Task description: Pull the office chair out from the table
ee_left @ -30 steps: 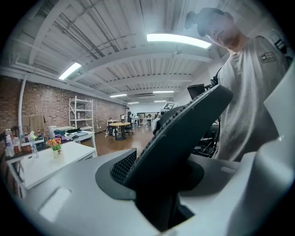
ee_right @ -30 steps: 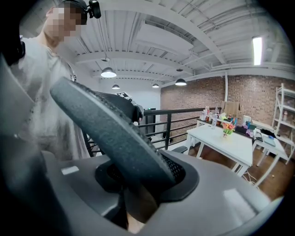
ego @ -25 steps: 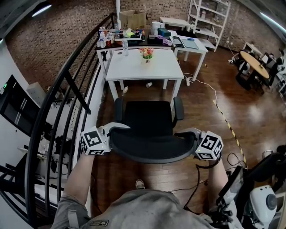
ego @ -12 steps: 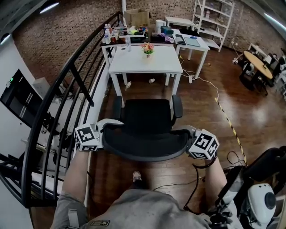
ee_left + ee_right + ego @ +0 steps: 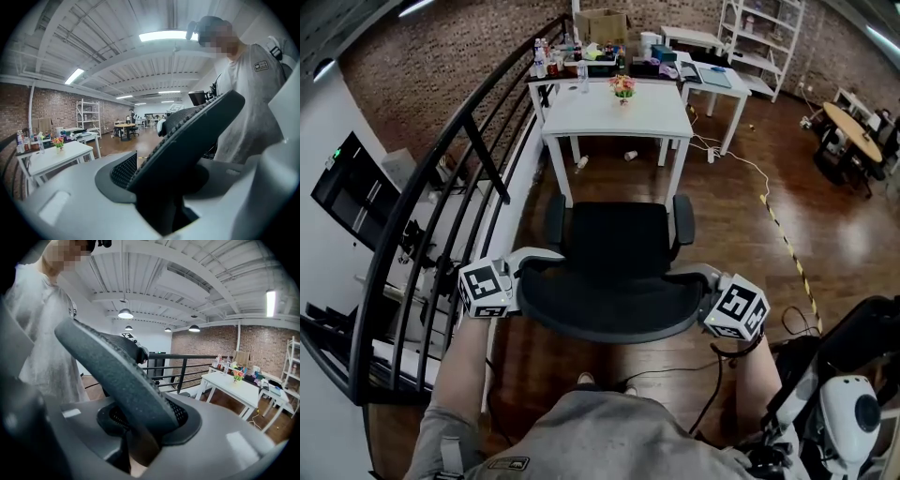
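Note:
A black office chair (image 5: 617, 242) stands on the wooden floor, its seat apart from the white table (image 5: 619, 114) beyond it. Its curved mesh backrest (image 5: 614, 307) is nearest me. My left gripper (image 5: 531, 266) holds the backrest's left edge and my right gripper (image 5: 697, 278) its right edge. In the left gripper view the backrest rim (image 5: 187, 136) runs down between the jaws of the left gripper (image 5: 173, 187), which have just been opening, with the rim still between them. In the right gripper view the backrest rim (image 5: 122, 376) is clamped in the right gripper (image 5: 140, 437).
A black stair railing (image 5: 455, 159) runs along the left, close to the chair. A flower vase (image 5: 622, 87) stands on the white table; a cluttered table (image 5: 591, 64) and white shelves (image 5: 759, 42) lie behind. Cables (image 5: 741, 169) and striped tape (image 5: 783, 248) cross the floor at right.
The chair and both grippers have come back toward me, away from the white table; the gap of floor between seat and table has widened.

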`<state>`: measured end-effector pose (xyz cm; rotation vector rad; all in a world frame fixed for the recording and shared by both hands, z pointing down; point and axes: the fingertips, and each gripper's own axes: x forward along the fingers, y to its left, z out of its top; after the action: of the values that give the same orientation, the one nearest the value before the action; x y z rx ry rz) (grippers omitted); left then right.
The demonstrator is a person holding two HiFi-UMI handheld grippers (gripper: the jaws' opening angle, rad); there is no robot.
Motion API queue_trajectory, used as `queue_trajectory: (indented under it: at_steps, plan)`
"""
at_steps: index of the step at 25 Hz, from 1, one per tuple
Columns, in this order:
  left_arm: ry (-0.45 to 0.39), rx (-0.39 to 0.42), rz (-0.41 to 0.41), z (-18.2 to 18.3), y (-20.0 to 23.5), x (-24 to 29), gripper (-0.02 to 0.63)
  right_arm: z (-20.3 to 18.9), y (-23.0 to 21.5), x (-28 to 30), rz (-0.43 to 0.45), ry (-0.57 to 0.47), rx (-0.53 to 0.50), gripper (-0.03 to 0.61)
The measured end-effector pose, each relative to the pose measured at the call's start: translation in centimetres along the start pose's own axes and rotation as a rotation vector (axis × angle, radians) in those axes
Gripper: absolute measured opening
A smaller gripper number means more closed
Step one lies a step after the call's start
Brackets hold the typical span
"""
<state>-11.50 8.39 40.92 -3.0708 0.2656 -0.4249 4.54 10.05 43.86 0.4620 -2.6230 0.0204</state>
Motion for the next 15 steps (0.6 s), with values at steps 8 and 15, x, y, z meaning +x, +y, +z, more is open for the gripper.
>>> queue_trajectory:
  at_steps: [8, 15]
  plan:
    - [-0.023, 0.022, -0.035, -0.2, -4.5, -0.7, 0.181, -0.8, 4.3, -1.5, -0.003, -0.003, 0.017, 0.149]
    - [-0.033, 0.027, -0.042, -0.3, -5.5, -1.0, 0.181, -0.8, 5.8, -1.7, 0.007, -0.037, 0.025, 0.147]
